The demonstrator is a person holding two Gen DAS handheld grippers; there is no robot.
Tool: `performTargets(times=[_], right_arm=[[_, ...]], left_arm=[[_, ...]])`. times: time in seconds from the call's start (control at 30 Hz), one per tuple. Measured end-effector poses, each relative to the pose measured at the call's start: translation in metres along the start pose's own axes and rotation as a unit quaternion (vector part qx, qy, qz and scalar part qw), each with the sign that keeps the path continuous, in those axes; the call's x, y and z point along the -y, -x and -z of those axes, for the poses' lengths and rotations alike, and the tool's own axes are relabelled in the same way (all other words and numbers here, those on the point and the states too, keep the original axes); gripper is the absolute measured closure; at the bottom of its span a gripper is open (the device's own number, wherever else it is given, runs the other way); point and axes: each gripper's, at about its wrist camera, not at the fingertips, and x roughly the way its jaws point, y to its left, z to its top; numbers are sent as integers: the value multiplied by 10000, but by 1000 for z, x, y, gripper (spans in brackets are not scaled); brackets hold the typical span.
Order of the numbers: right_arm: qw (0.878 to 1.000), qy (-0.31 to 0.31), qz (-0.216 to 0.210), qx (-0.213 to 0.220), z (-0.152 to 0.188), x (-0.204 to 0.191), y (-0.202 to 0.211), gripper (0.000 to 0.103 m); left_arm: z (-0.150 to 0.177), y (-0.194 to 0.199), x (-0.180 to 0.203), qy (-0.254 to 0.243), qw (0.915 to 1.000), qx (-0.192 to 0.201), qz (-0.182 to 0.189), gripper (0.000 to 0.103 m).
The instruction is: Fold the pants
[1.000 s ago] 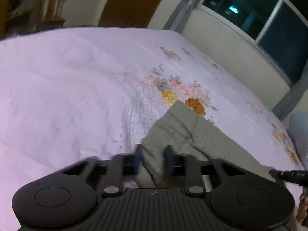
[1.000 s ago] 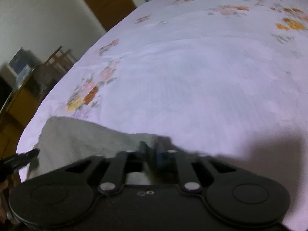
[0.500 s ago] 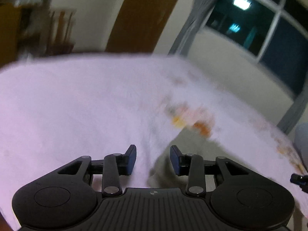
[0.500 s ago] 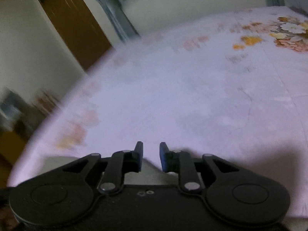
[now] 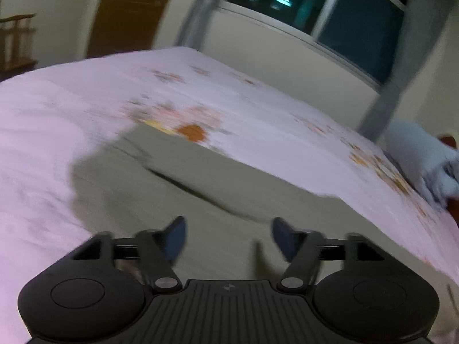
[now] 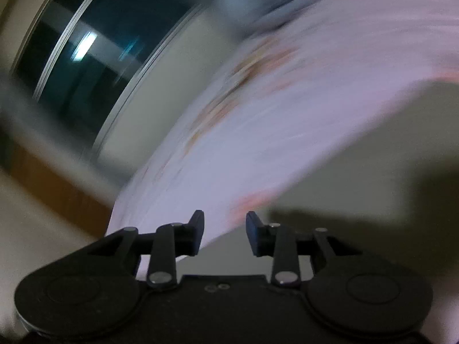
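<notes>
Grey-green pants lie flat across the pink floral bedsheet, with a dark fold line running through the cloth. My left gripper hangs above them, its jaws opening wide with nothing between the pads. The right wrist view is heavily blurred and tilted. There the pants fill the right side. My right gripper sits over the sheet's edge beside them, jaws opening with a clear gap and nothing held.
A dark window with a grey curtain runs along the far wall. A brown door and wooden furniture stand beyond the bed. A pale blue bundle rests at the sheet's right edge.
Both grippers let go of the pants' edge and opened. The left one swung over the spread cloth; the right one turned sharply toward the window side.
</notes>
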Motion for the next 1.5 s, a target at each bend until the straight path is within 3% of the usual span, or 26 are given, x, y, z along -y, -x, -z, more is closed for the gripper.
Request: performTargets(times=[0.1, 0.2, 0.23, 0.3, 0.43, 0.5, 0.53, 0.6, 0.63, 0.73, 0.83, 0.9, 0.97, 1.0, 1.03, 1.13, 1.4, 1.43, 1.47, 1.5], right_arm=[[9932, -883, 407, 637, -11, 71, 74, 78], [9836, -1504, 357, 926, -5, 113, 117, 77], [9836, -1514, 381, 904, -3, 119, 120, 72], [9830, -1569, 431, 850, 0, 130, 117, 66], [9823, -1668, 132, 847, -4, 138, 103, 64], [9825, -1745, 328, 569, -12, 136, 92, 64], [9826, -1763, 378, 453, -13, 137, 85, 66], [9847, -1626, 513, 367, -16, 129, 76, 81], [9871, -1481, 545, 267, -18, 122, 71, 101], [9953, -792, 518, 219, -34, 90, 68, 102], [9981, -117, 122, 598, -46, 52, 90, 102], [9957, 329, 317, 811, -39, 40, 103, 102], [9938, 149, 880, 670, -29, 67, 96, 102], [9912, -74, 1228, 496, -26, 86, 86, 102], [9893, -565, 1318, 255, -18, 111, 77, 101], [9865, -1376, 690, 549, -7, 137, 88, 97], [9822, -1669, 318, 797, 0, 147, 85, 85], [9827, -1645, 324, 788, 0, 148, 82, 85], [9835, -1591, 350, 787, -3, 147, 77, 94], [9854, -1447, 503, 742, -7, 145, 73, 96]], left_arm=[[16, 1, 30, -29, 9996, -120, 269, 29], [29, 1, 62, -176, 9985, -288, 428, 28], [32, -1, 70, -232, 9982, -340, 432, 28], [37, 1, 81, -304, 9979, -403, 398, 28], [40, 12, 89, -314, 9980, -445, 312, 28], [43, 12, 89, -327, 9978, -508, 287, 28], [42, 7, 90, -369, 9975, -538, 262, 28], [48, 1, 93, -565, 9961, -648, 200, 27], [52, -1, 95, -673, 9952, -683, 174, 26], [56, -2, 99, -836, 9943, -641, 132, 23], [55, -1, 98, -732, 9953, -614, 161, 21], [55, -1, 97, -709, 9954, -621, 176, 21], [54, -1, 95, -686, 9953, -642, 224, 21], [54, -2, 94, -679, 9952, -664, 247, 21], [54, -2, 94, -693, 9949, -687, 254, 21], [53, -1, 94, -738, 9941, -743, 273, 21], [60, 3, 108, -927, 9930, -698, 213, 19], [64, 2, 113, -1127, 9910, -716, 138, 18], [69, 1, 118, -1357, 9879, -749, 49, 14], [73, 0, 124, -1594, 9840, -792, -7, 11]])
